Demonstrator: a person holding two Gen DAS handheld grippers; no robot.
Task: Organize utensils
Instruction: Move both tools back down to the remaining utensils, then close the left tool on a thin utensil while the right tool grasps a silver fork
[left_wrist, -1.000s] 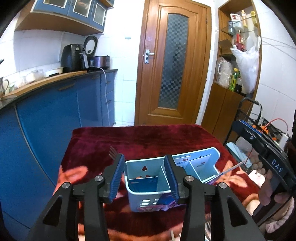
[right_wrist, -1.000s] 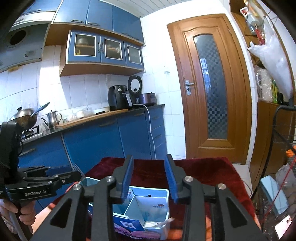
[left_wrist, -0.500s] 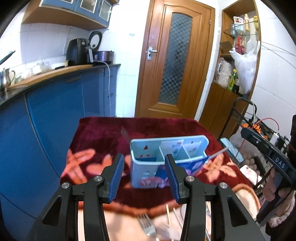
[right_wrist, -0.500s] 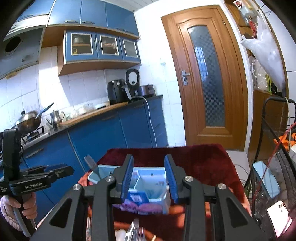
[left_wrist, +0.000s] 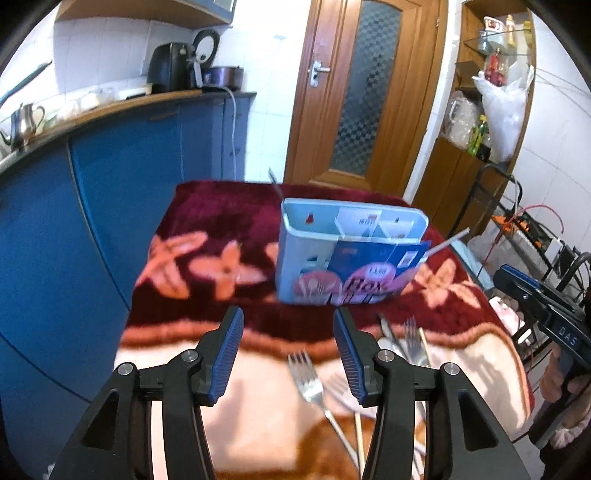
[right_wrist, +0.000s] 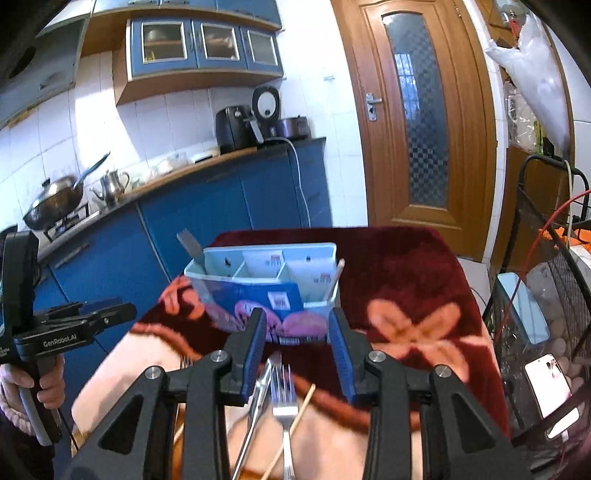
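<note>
Both grippers tilt down toward the table. The left gripper (left_wrist: 288, 354) has just been opening; its jaws are spread with nothing between them, above a fork (left_wrist: 308, 380) low in the frame. The right gripper (right_wrist: 297, 349) is partly spread and empty over another fork (right_wrist: 284, 391). The blue utensil box (left_wrist: 343, 254) stands mid-frame on the flowered blanket (left_wrist: 221, 240).

The handles of the forks (left_wrist: 308, 376) and chopsticks (left_wrist: 357, 435) at 5 o'clock in the left wrist view run out past the bottom edge. A spoon (left_wrist: 388, 345) lies partly behind the left gripper's (left_wrist: 288, 356) right finger. The label (left_wrist: 364, 282) print on the caddy (left_wrist: 351, 254) is too blurred to read. In the right wrist view, the fork (right_wrist: 283, 397) handle is cut off at 6 o'clock, and the flat utensil (right_wrist: 189, 242) standing in the caddy's leftmost compartment is smeared, type uncertain.
</note>
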